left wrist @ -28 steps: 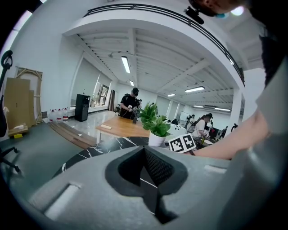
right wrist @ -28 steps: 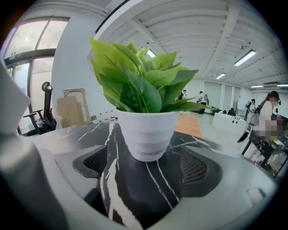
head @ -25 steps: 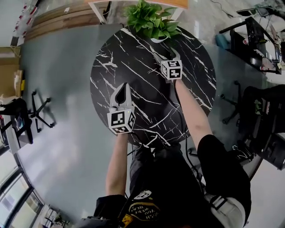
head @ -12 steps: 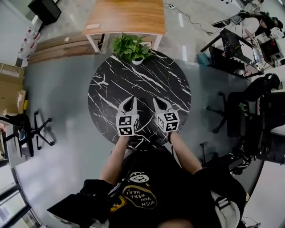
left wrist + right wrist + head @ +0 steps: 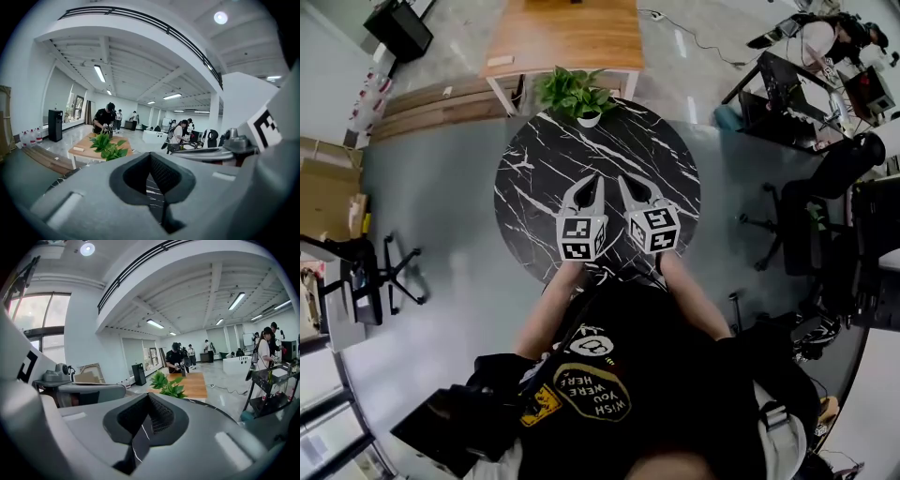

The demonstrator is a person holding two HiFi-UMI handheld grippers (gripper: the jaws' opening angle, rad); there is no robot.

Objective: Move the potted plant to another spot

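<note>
- The potted plant (image 5: 575, 94) stood on the table (image 5: 525, 178), at its far edge and a little left of the middle.
- A desk (image 5: 567, 37) stood just behind the table, beyond the plant.
- The left gripper (image 5: 589, 185) and the right gripper (image 5: 630, 186) hung side by side over the near half of the table, the left one on the left, both well apart from the plant.
- An office chair (image 5: 394, 272) stood on the floor left of the table, with a cardboard box (image 5: 323, 202) farther left.
- Another chair (image 5: 820, 187) stood right of the table, with a workbench (image 5: 787, 89) behind it.
</note>
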